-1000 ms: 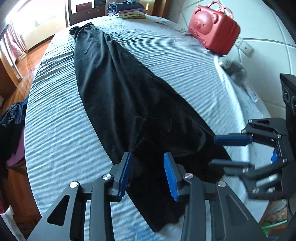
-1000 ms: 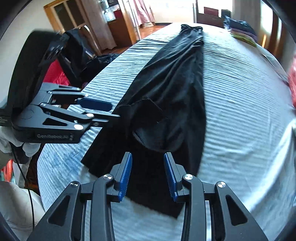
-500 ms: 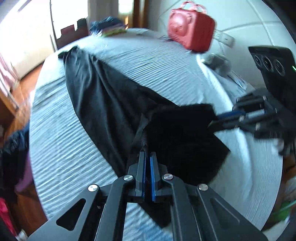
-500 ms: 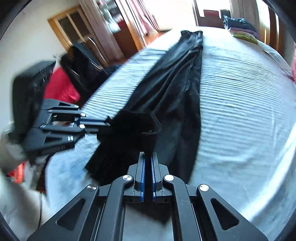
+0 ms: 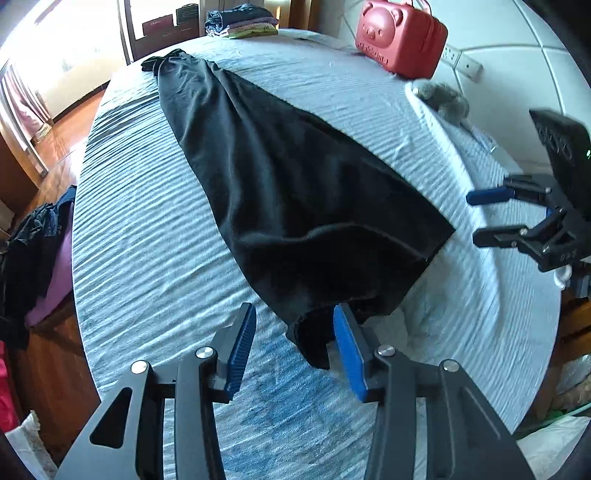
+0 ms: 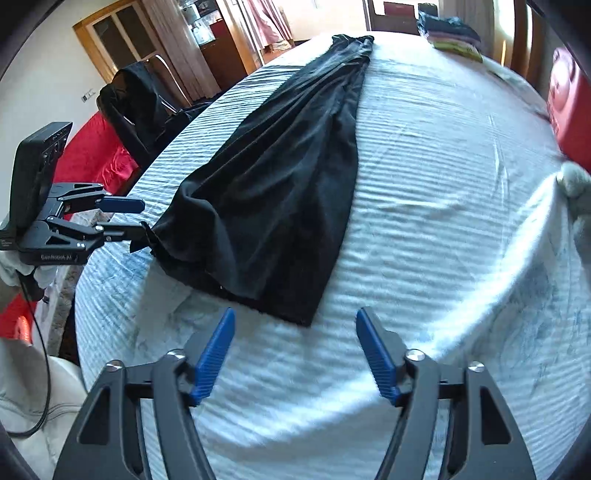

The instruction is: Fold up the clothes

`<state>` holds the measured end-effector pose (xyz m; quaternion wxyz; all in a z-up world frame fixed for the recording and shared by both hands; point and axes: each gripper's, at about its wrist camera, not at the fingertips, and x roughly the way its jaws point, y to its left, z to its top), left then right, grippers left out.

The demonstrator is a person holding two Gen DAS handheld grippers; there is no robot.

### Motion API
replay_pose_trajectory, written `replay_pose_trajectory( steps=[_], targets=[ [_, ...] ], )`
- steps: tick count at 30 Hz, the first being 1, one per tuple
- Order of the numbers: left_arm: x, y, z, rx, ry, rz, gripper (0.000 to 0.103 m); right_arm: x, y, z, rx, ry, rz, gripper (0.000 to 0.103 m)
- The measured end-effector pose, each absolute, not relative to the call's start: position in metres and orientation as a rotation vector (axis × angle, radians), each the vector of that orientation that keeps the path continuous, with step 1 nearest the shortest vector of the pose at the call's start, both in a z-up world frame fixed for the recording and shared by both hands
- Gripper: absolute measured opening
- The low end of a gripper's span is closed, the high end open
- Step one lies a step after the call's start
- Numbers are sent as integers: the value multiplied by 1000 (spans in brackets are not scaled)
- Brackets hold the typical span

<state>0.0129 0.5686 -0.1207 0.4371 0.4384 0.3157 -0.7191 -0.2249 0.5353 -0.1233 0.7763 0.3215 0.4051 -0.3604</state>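
A long black garment (image 5: pixel 280 177) lies stretched along the striped bed sheet (image 5: pixel 147 229), its wide hem nearest me. My left gripper (image 5: pixel 295 350) is opening. A hem corner lies loose between its jaws, beside the right pad (image 5: pixel 349 354), and neither pad presses it. From the right wrist view the left gripper (image 6: pixel 142 218) sits at the garment's (image 6: pixel 288 166) near left corner. My right gripper (image 6: pixel 295 350) is opening too, with bare sheet between its jaws and the hem's right corner just beyond them. It also shows as the right gripper (image 5: pixel 474 216), clear of the cloth's edge.
A red pig-faced case (image 5: pixel 400 37) and a grey plush (image 5: pixel 443 99) sit near the wall on the right. Folded clothes (image 5: pixel 240 22) are stacked at the far end. Dark clothes (image 5: pixel 33 251) are heaped off the bed's left side, near a draped chair (image 6: pixel 136 99).
Both grippers were open over the bunched hem, then shut on it and drew it toward me. Now both have opened, and the hem lies spread flat.
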Motion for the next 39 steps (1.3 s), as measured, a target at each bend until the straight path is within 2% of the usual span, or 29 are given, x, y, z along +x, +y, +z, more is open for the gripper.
replay_pose_trajectory(
  steps=[9,10,12,16,21,25,27,29,30,31,32,36,37,38,39],
  targets=[
    [23,575,-114,974,848,-1831,46,-212,528,-135,741,829,-837,68],
    [24,576,-110,960,846,-1838,54,-212,527,-135,756,821,-844,68],
    [21,571,-115,980,851,-1807,62,-212,526,-137,782,811,-856,68],
    [17,559,-136,1014,913,-1726,62,-210,524,-146,817,825,-886,68],
    [1,560,-137,1039,853,-1692,62,-204,525,-146,799,830,-900,69],
    [-9,560,-137,1056,851,-1690,62,-194,526,-149,774,844,-923,75],
    [-16,562,-137,1077,832,-1698,62,-186,529,-150,727,882,-951,75],
    [-21,564,-136,1084,819,-1695,58,-177,535,-151,664,931,-985,66],
    [-22,563,-134,1075,829,-1699,47,-174,537,-151,645,943,-996,63],
    [-22,563,-133,1067,839,-1702,31,-172,539,-150,637,943,-998,48],
    [-22,563,-132,1059,849,-1705,26,-170,541,-149,637,937,-993,31],
    [-24,563,-129,1068,838,-1719,25,-168,543,-148,646,928,-980,28],
    [-24,563,-128,1067,846,-1726,17,-170,542,-148,665,918,-972,24],
    [-24,563,-128,1068,852,-1737,10,-172,541,-148,686,911,-957,9],
    [-25,563,-127,1069,855,-1747,9,-173,541,-147,704,901,-943,8]
  ],
)
